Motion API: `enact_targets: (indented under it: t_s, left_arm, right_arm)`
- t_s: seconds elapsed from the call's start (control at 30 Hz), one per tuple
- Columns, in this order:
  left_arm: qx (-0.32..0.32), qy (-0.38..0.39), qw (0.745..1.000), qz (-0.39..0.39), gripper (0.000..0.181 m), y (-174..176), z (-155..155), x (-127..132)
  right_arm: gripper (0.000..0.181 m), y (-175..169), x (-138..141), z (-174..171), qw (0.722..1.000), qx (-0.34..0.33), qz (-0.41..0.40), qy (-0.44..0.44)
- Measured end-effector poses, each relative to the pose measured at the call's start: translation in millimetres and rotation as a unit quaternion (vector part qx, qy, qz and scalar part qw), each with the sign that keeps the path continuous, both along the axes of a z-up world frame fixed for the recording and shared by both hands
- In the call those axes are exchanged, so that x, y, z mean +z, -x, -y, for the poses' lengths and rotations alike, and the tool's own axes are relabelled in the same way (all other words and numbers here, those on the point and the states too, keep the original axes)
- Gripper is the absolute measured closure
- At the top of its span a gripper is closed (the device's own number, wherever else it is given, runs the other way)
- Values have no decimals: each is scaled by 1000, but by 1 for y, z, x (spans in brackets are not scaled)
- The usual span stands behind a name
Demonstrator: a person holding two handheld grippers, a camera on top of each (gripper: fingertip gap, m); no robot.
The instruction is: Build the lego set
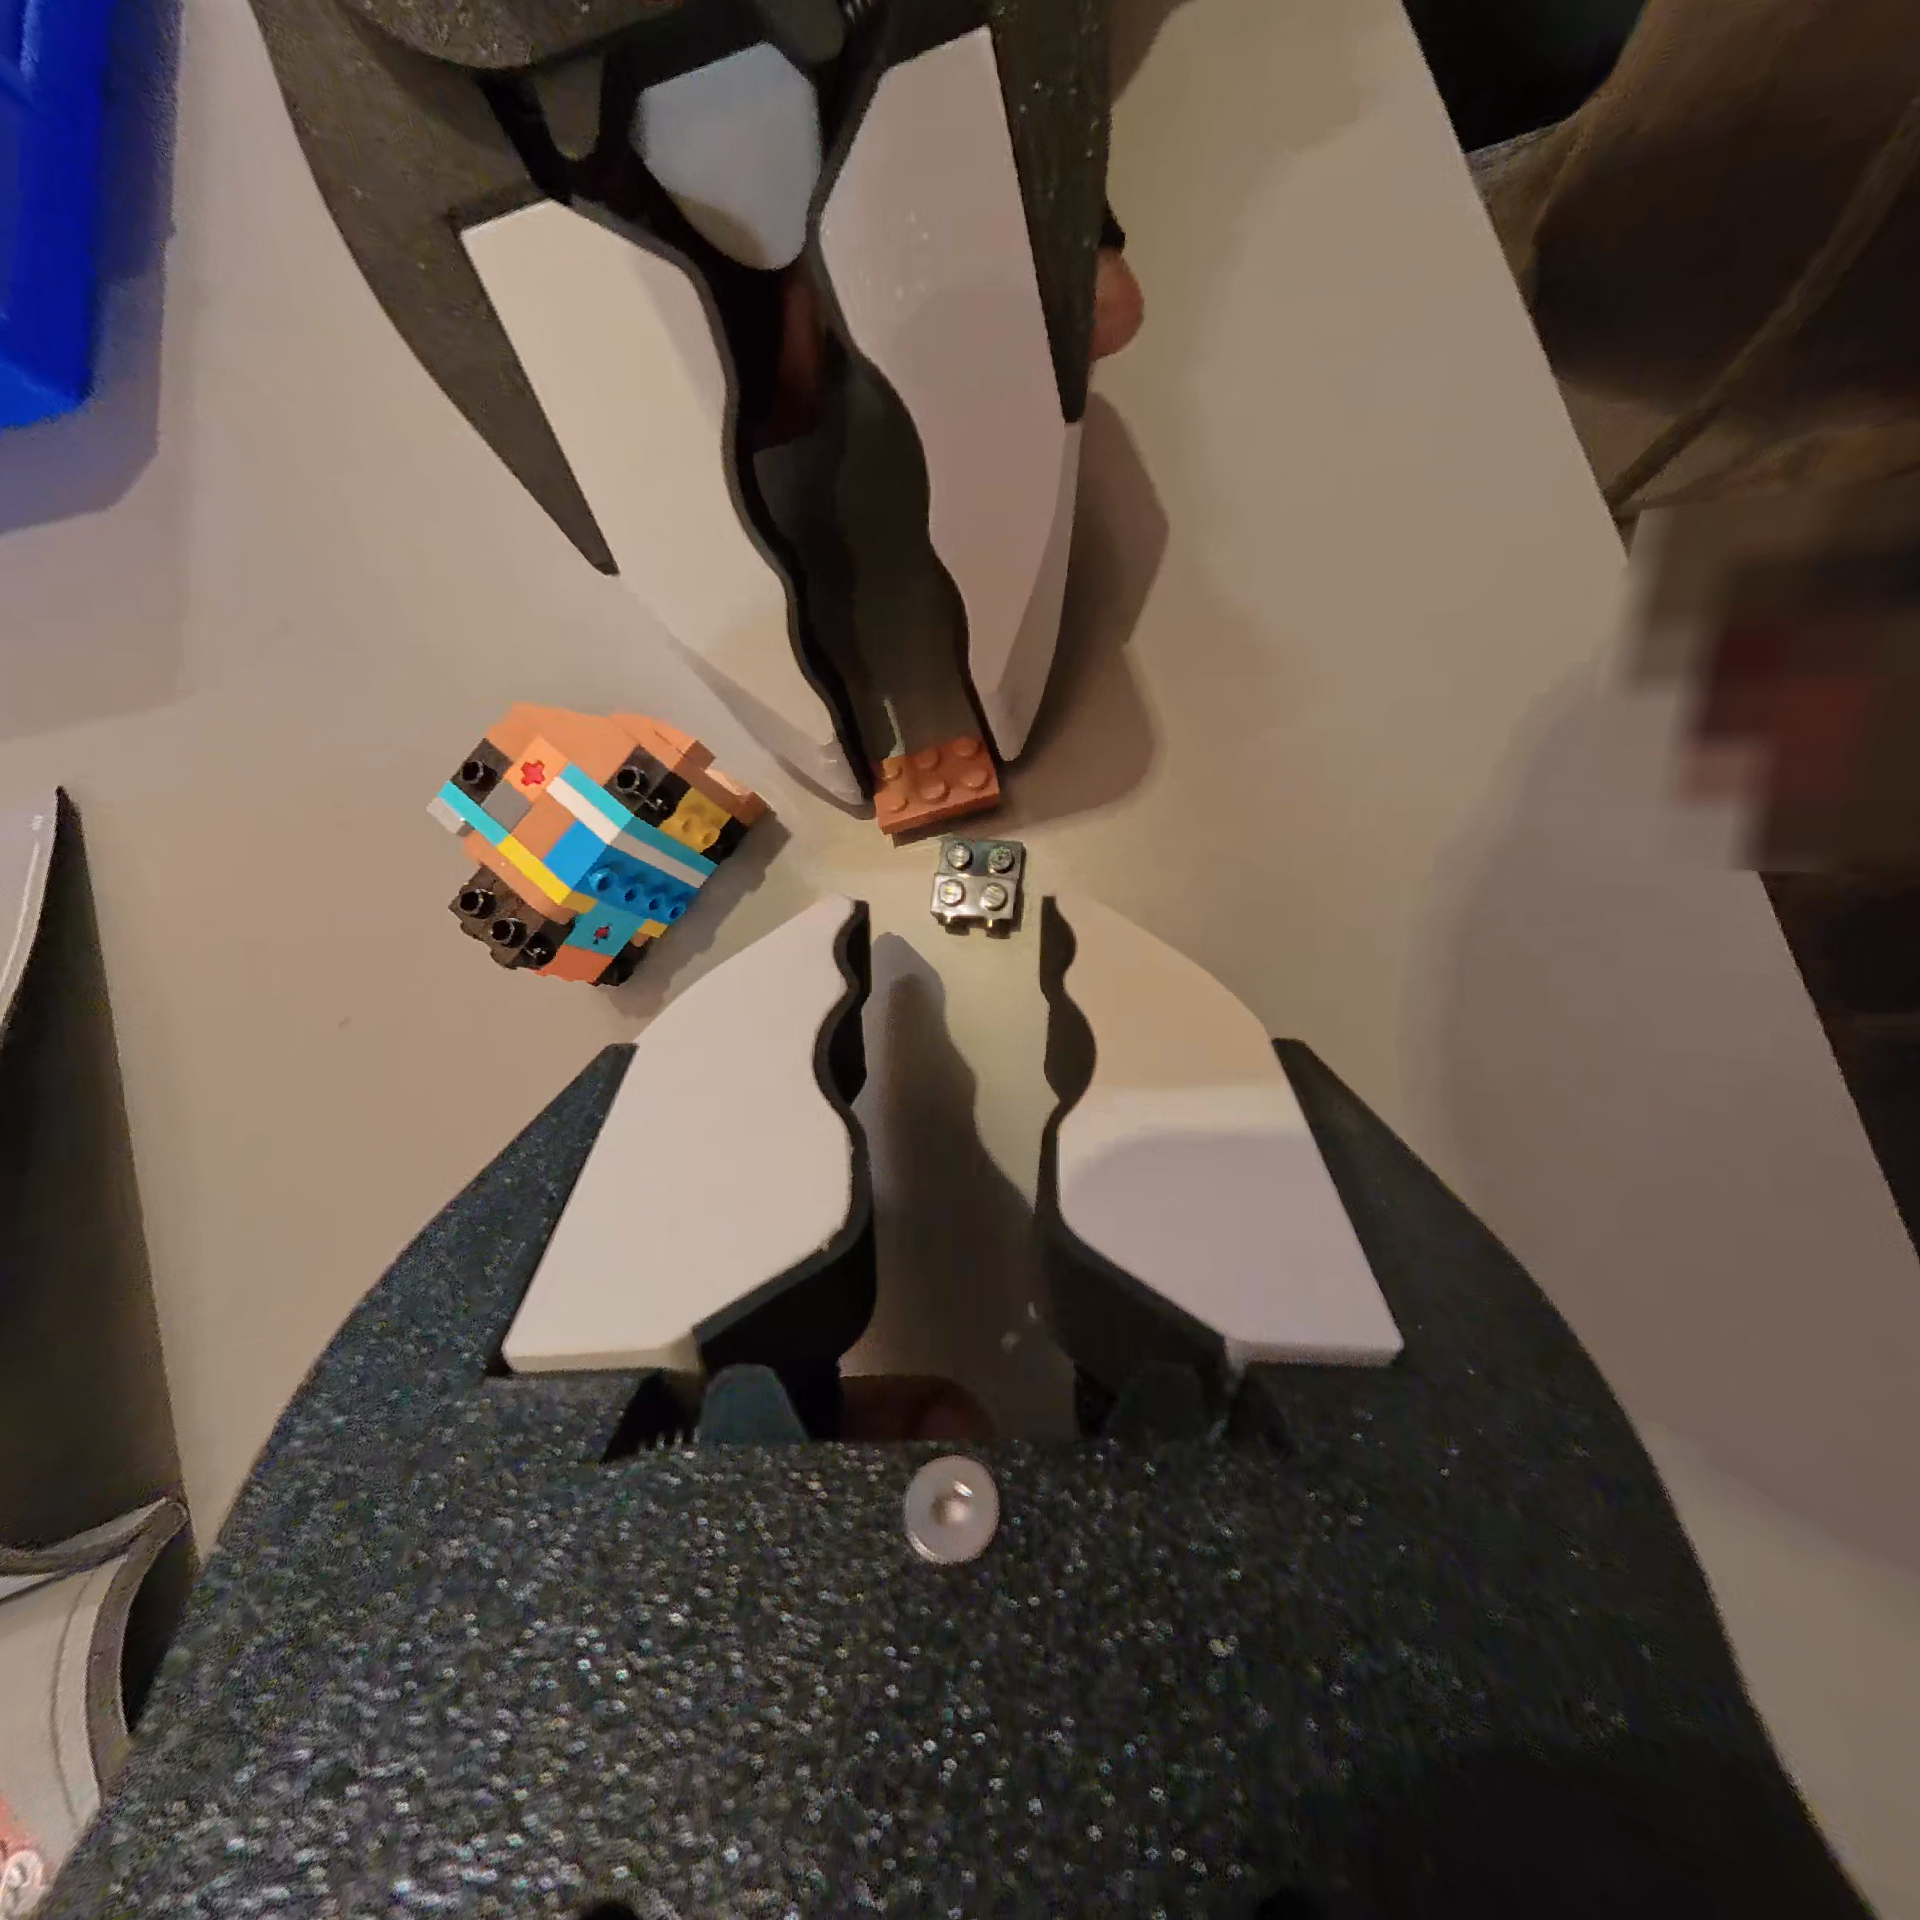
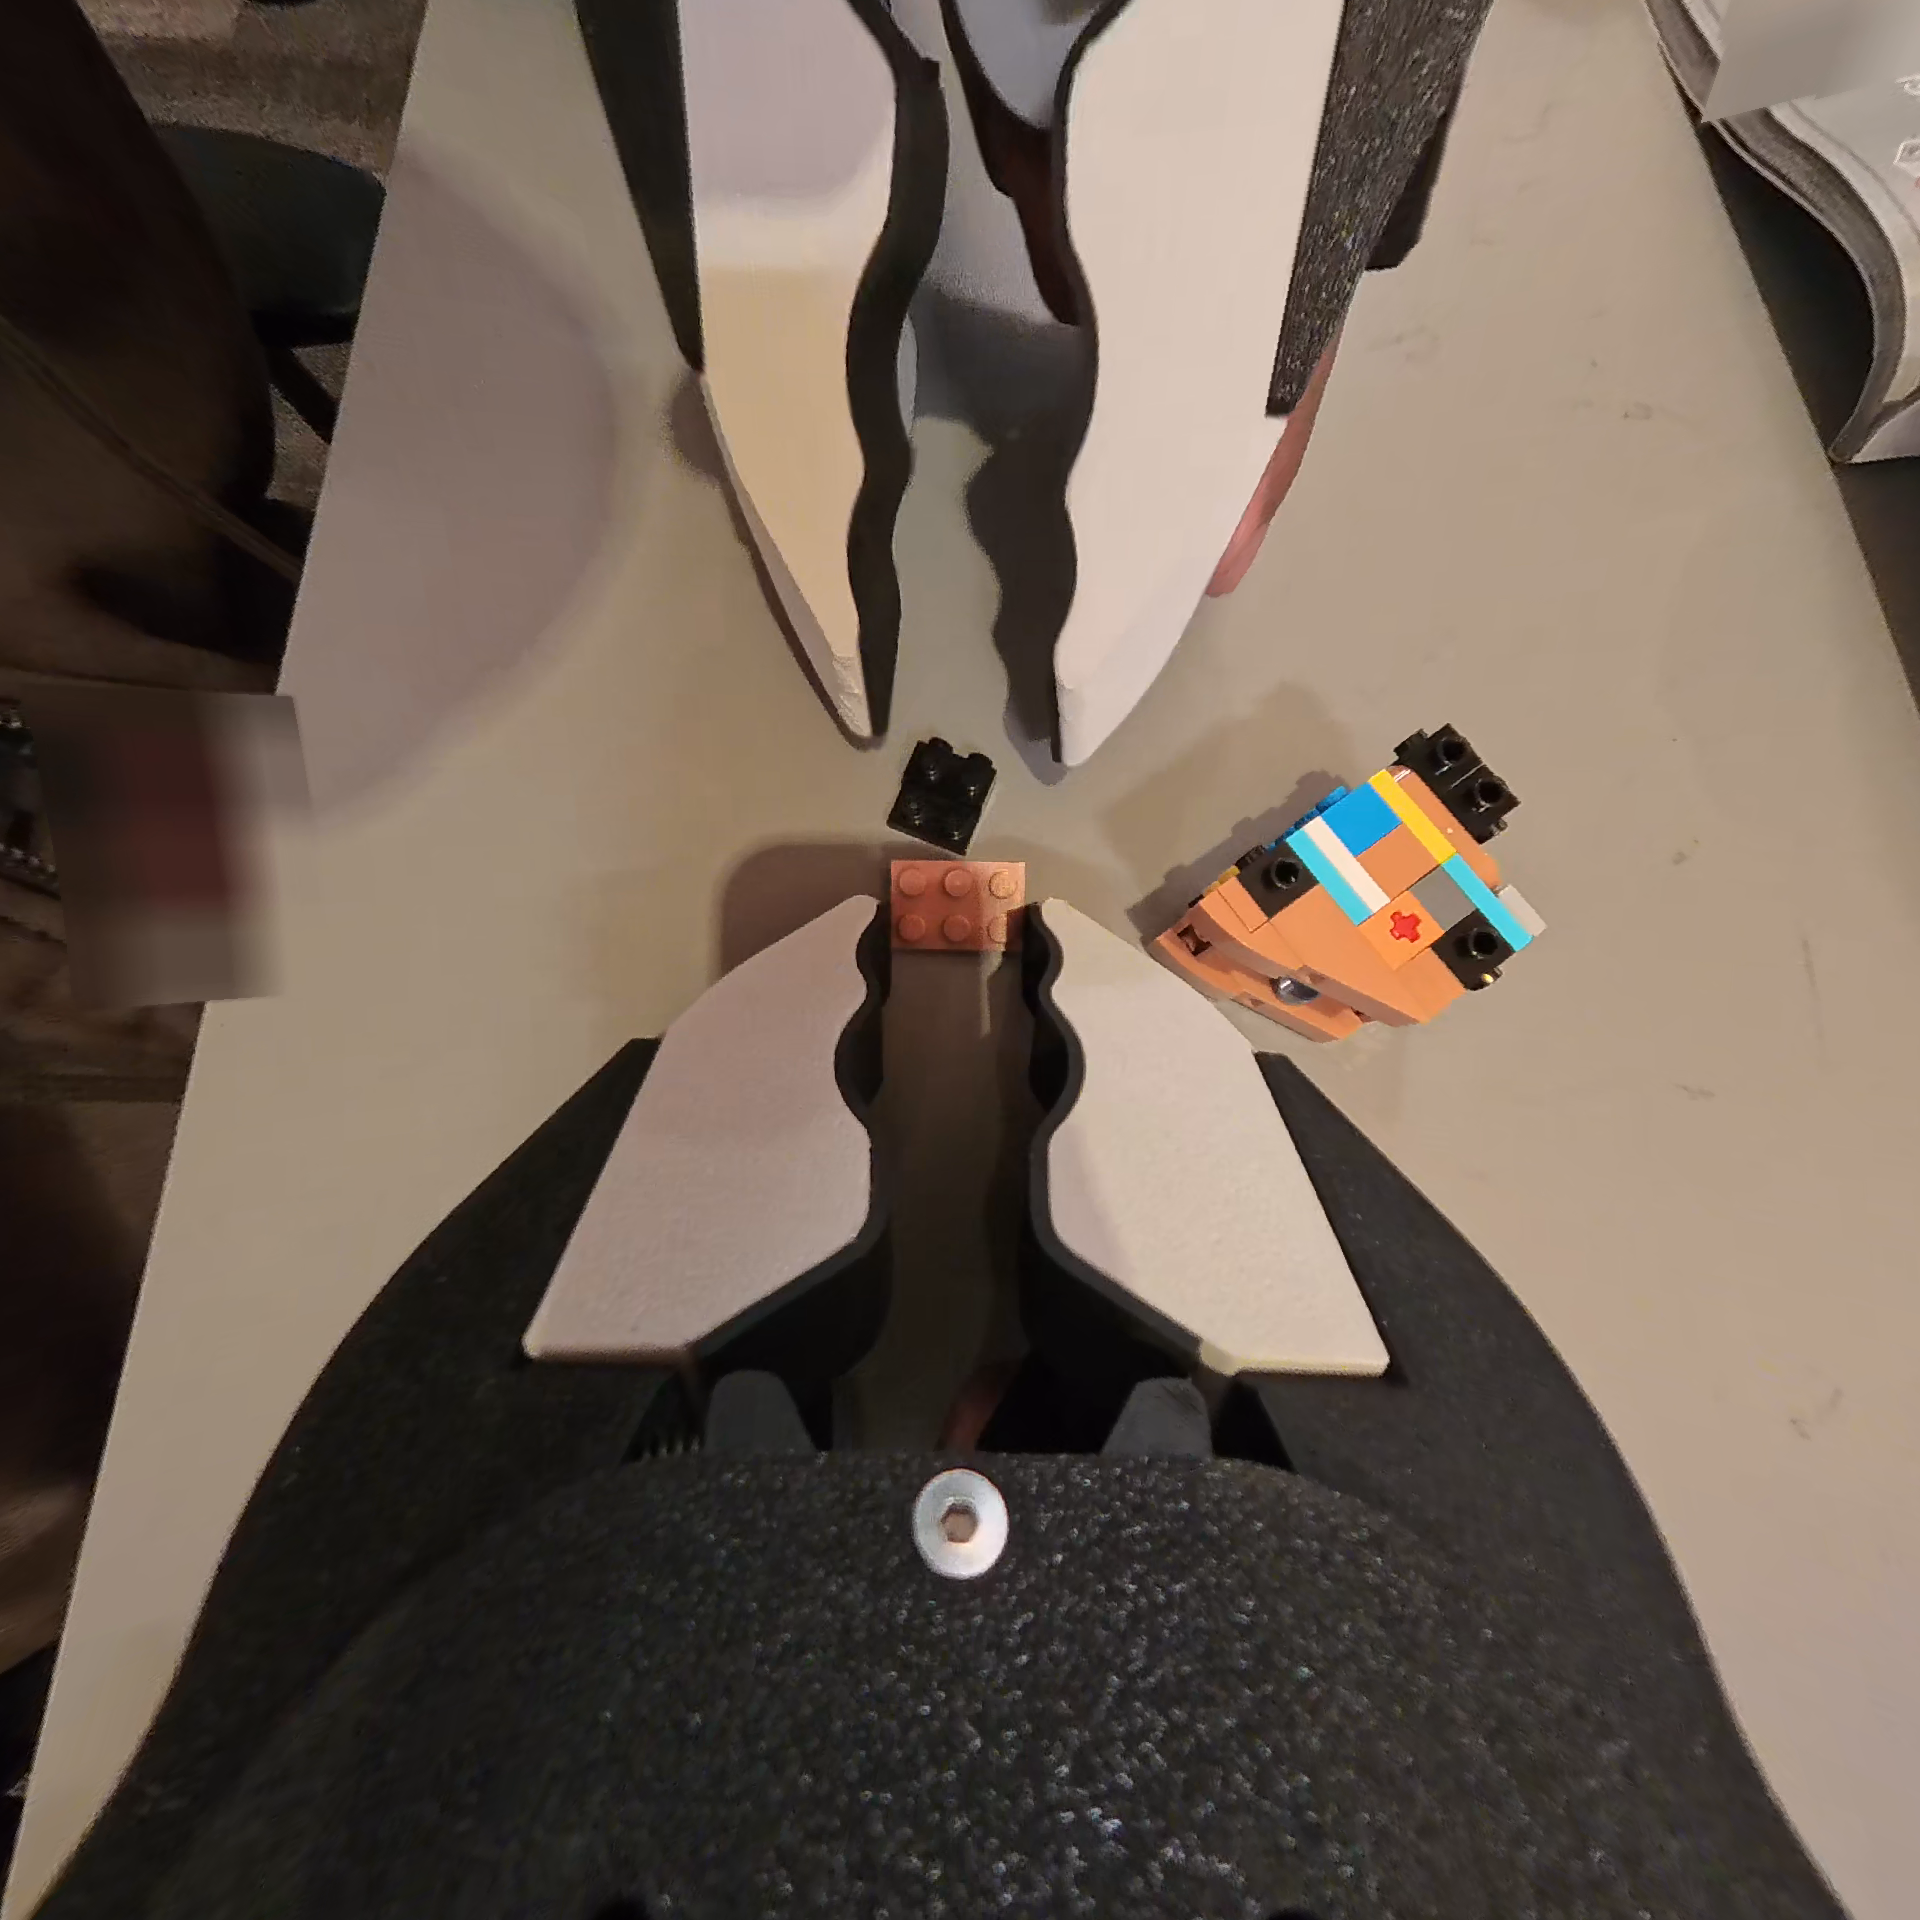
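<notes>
While the two grippers face each other tip to tip over the white table [image 1: 312, 582], each is in a different state. The right gripper [image 2: 958, 914] pinches a brown plate [image 2: 958, 904] by its two short ends, studs up, with its fingers closed only as far as the plate allows; in the left wrist view the same gripper [image 1: 930, 774] comes down from the top with the brown plate [image 1: 938, 781] at its tips. The left gripper [image 1: 951, 914] stands spread and holds nothing, and the bare table shows between its fingers.

A small black brick [image 1: 977, 883] lies on the table just beyond the left gripper's tips, very near the brown plate; whether the two touch cannot be told. The right wrist view shows the black brick [image 2: 940, 795] between the plate and the left gripper [image 2: 961, 743].

The partly built model [image 1: 592, 842], orange with blue, yellow, white and black parts, lies on the table beside the grippers, apart from both. A blue bin [image 1: 62, 208] sits at the table's edge.
</notes>
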State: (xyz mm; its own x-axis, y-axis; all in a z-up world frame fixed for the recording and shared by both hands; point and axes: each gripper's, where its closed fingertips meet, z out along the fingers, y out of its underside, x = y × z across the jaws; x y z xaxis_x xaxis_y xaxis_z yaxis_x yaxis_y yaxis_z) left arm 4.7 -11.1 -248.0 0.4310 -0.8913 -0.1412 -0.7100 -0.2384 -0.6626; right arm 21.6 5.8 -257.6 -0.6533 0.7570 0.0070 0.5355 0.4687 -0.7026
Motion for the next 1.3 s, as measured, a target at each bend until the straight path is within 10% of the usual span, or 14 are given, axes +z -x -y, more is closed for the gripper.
enact_targets:
  t_s: [1.3]
  left_arm:
    - [65, -66, 995, 48, 165, -17, -6, -1]
  right_arm:
    - [158, 0, 1, 9, 1000, -5, 3, 3]
